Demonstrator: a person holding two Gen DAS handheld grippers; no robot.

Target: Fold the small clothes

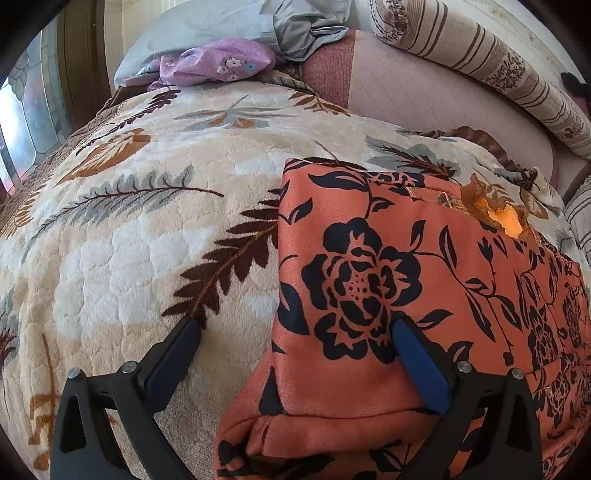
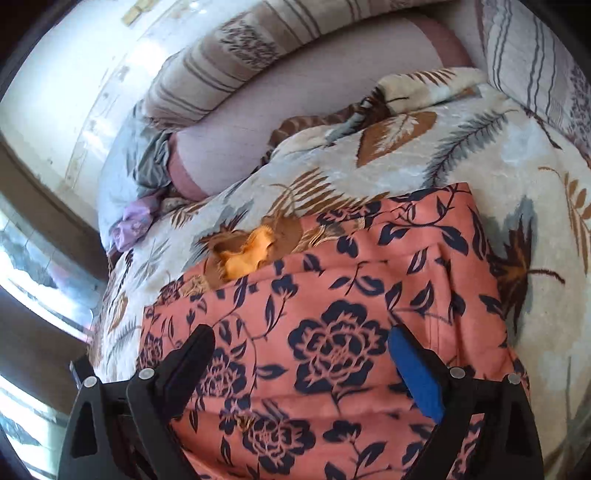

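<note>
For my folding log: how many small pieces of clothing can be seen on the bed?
2. The orange garment with dark flower print lies on the leaf-patterned blanket under both open grippers; the crumpled purple flowered garment lies far back near the grey-blue pillow. Others may be hidden.

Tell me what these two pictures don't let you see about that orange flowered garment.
- Orange flowered garment: its near end is cut off by the bottom edge in both wrist views.
- Its type: folded fabric hides sleeves or legs.
- Orange-yellow patch at its far edge: too crumpled to identify.
- Left gripper and right gripper: open; contact with cloth unclear.
</note>
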